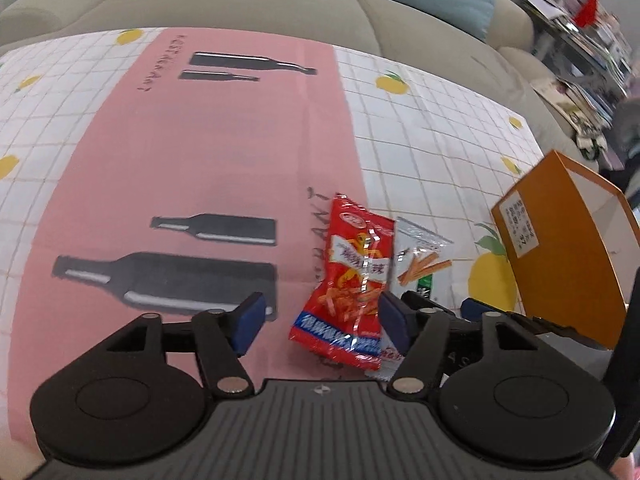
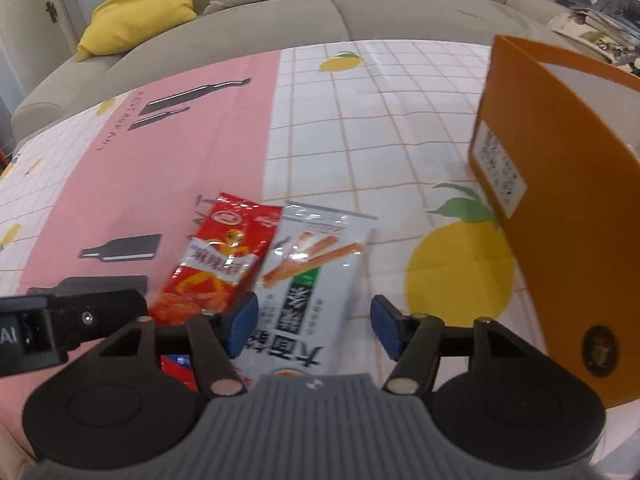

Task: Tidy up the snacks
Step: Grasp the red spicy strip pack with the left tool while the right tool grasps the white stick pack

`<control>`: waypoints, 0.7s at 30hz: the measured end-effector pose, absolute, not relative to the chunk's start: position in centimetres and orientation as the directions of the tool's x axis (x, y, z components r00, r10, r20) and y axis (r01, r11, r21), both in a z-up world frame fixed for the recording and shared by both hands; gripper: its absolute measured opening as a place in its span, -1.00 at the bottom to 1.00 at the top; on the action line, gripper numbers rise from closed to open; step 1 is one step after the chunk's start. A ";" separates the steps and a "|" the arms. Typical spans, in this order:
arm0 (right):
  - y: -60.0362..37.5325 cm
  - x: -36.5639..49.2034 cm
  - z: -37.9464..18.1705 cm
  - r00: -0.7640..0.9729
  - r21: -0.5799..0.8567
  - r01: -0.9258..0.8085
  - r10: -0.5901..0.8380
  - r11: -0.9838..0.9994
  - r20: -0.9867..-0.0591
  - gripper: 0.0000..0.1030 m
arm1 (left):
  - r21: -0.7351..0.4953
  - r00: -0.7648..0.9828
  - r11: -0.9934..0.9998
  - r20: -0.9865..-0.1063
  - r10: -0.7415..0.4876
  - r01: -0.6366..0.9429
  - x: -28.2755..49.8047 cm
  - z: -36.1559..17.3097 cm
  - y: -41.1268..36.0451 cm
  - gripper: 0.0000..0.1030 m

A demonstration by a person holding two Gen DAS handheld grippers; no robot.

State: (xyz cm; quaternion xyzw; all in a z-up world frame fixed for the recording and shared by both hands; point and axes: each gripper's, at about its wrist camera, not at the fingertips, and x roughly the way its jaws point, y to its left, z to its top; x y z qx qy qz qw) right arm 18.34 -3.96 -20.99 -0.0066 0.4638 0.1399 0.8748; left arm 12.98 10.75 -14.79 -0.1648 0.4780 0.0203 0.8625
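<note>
A red snack packet (image 1: 348,280) stands tilted between the pads of my left gripper (image 1: 322,320), close against the right-hand pad and clear of the left one; the jaws are open. Beside it lies a white packet (image 2: 308,280) printed with orange sticks, flat on the cloth between the pads of my right gripper (image 2: 315,326), whose jaws are open too. In the right wrist view the red packet (image 2: 216,264) overlaps the white one's left edge. An orange box (image 2: 560,200) with an open top and a white label stands to the right, also in the left wrist view (image 1: 560,264).
The tablecloth (image 1: 180,152) is pink with black bottle prints, flanked by white grid with lemons. A grey sofa (image 2: 280,12) with a yellow cushion (image 2: 136,20) and a blue one runs behind the table. A cluttered shelf (image 1: 592,52) is at far right.
</note>
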 end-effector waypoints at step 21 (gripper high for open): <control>-6.4 18.7 -21.1 0.552 0.102 -0.228 0.215 0.968 -0.806 0.20 | -0.114 0.422 0.993 -0.902 -0.090 -0.032 18.8 -17.5 9.2 0.31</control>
